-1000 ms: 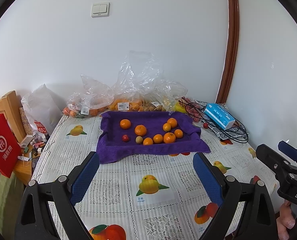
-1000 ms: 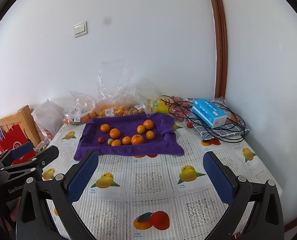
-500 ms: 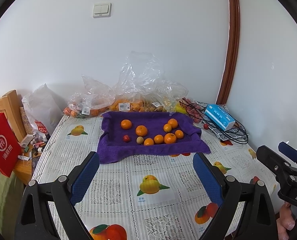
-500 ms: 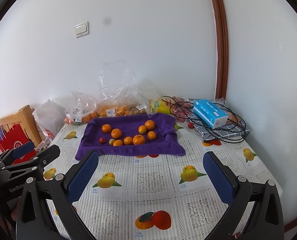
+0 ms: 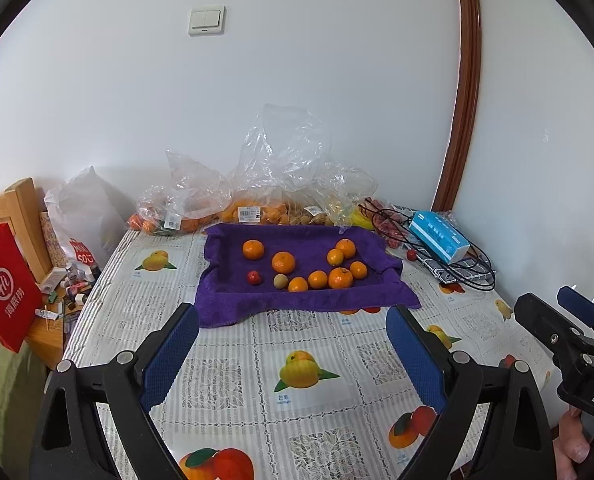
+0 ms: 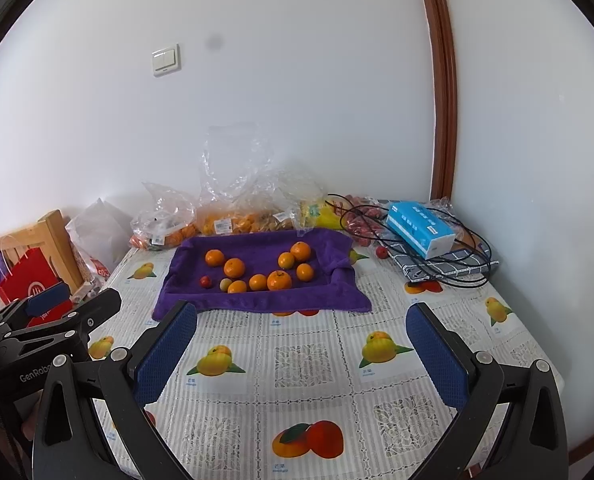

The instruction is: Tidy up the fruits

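Observation:
A purple towel (image 5: 233, 300) (image 6: 337, 300) lies on the table with several oranges (image 5: 283, 262) (image 6: 279, 280) on it, plus a small red fruit (image 5: 254, 277) (image 6: 205, 281) and a small pale fruit (image 5: 280, 281) (image 6: 224, 283). My left gripper (image 5: 293, 356) is open and empty, held above the near part of the table, short of the towel. My right gripper (image 6: 301, 352) is open and empty, also short of the towel. Each gripper shows at the edge of the other's view.
Clear plastic bags of fruit (image 5: 253, 208) (image 6: 233, 220) line the wall behind the towel. A blue tissue box (image 5: 439, 236) (image 6: 421, 230), black cables (image 6: 449, 264) and a folded checked cloth sit at the back right. A red paper bag (image 5: 3, 288) and a wooden chair (image 5: 17, 208) stand left of the table.
Both grippers have shifted very slightly; the scene sits a little lower and further right in both views. Nothing was taken or moved.

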